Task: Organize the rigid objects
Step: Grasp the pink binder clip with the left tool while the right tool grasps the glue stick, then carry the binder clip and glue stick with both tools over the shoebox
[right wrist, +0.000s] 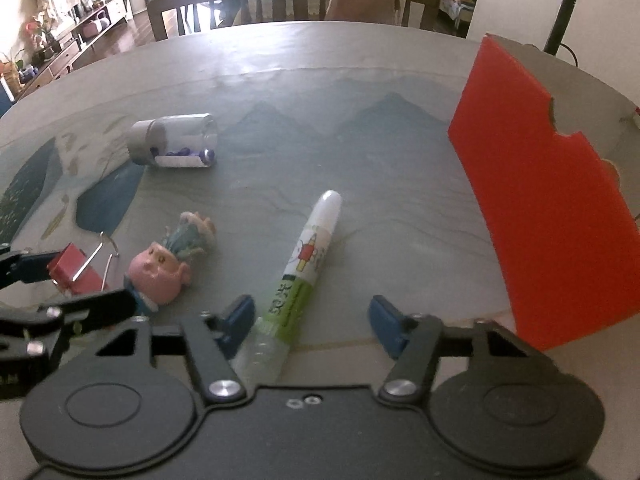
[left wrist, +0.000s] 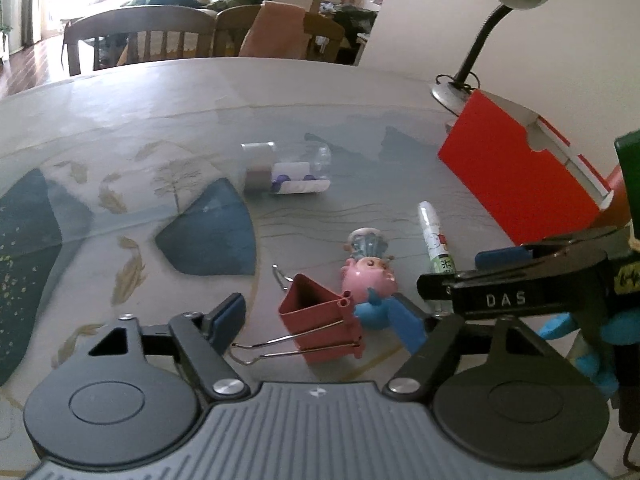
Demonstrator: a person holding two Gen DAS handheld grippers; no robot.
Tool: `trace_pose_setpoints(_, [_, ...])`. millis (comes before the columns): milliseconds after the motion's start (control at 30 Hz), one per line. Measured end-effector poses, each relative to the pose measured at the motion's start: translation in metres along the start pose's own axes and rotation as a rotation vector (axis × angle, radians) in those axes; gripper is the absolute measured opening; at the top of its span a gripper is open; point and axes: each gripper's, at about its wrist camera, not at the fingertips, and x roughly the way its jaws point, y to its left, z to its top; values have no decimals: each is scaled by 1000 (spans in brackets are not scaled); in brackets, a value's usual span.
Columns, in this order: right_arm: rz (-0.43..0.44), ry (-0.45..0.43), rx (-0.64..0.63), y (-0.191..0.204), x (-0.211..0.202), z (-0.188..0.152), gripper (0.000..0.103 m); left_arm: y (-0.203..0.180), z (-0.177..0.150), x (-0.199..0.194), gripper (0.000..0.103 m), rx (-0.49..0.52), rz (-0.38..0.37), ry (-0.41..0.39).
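Observation:
A red binder clip [left wrist: 324, 326] lies between the open fingers of my left gripper [left wrist: 320, 320], which does not grip it. It also shows in the right wrist view [right wrist: 74, 274]. A pink and blue toy figure [left wrist: 370, 280] lies just beyond it, also in the right wrist view [right wrist: 160, 268]. A white and green glue pen [right wrist: 304, 268] lies on the table, its lower end between the open fingers of my right gripper [right wrist: 312, 322]. It shows in the left wrist view too [left wrist: 434, 246]. A clear jar [right wrist: 176, 144] lies on its side farther back.
An open red box [right wrist: 540, 200] stands at the right, seen also in the left wrist view [left wrist: 516, 176]. A desk lamp [left wrist: 480, 44] stands behind it. Chairs [left wrist: 140, 40] line the table's far edge. My right gripper's body [left wrist: 520, 280] crosses the left wrist view.

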Motion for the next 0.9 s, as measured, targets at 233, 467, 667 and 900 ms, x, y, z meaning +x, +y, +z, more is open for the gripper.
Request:
trace_pose_setpoints(233, [-3, -18, 5, -5, -5, -3, 30, -8, 1, -3, 47, 6, -25, 1])
trace_pose_setpoints(467, [-2, -32, 5, -13, -8, -5, 20, -15, 2, -5, 34, 1, -2, 13])
trace_pose_setpoints(667, [41, -73, 17, -22, -26, -5, 20, -18, 1, -14, 32, -12, 36, 9])
trace_pose_setpoints(900, [117, -99, 34, -36, -52, -4, 20, -22, 2, -31, 32, -49, 54, -4])
